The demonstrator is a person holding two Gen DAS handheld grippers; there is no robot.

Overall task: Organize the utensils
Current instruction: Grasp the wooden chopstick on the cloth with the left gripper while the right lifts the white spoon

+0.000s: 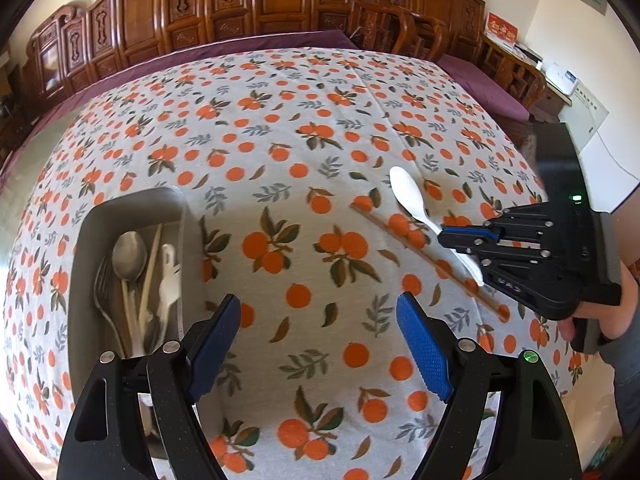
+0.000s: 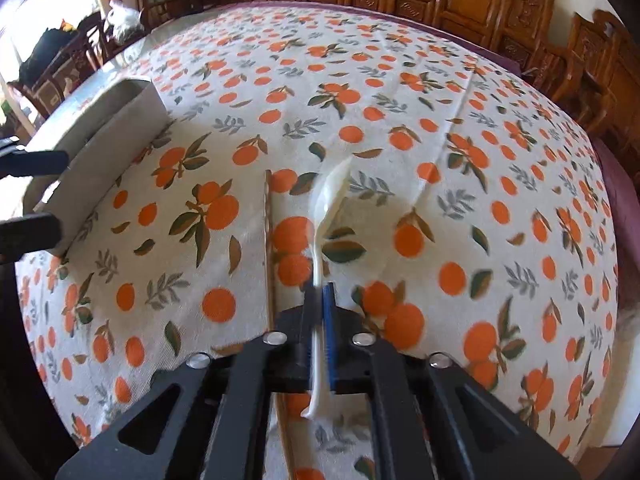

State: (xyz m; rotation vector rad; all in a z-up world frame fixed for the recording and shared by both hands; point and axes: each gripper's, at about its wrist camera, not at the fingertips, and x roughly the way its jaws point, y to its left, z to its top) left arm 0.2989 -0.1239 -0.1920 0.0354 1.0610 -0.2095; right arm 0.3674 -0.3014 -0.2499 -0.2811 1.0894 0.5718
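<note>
A: What's at far left?

B: Grey tray (image 1: pixel 86 236) on the orange-print tablecloth (image 1: pixel 304 128). In it: a metal spoon (image 1: pixel 129 249), a fork (image 1: pixel 103 280), pale chopsticks and white plastic pieces, lying lengthwise.

A: Your left gripper (image 1: pixel 320 344)?

B: Fingers wide apart, nothing between them, above bare cloth just right of the tray.

A: And to the right?

B: A single wooden chopstick (image 1: pixel 424 258) lies flat, running diagonally. Beside it, the white plastic spoon (image 2: pixel 334 196): glossy, slim handle, oval bowl. My right gripper (image 2: pixel 320 300) is clamped on its handle; the bowl points away from me, long axis in line with my fingers, handle end sticking out behind the pads.
</note>
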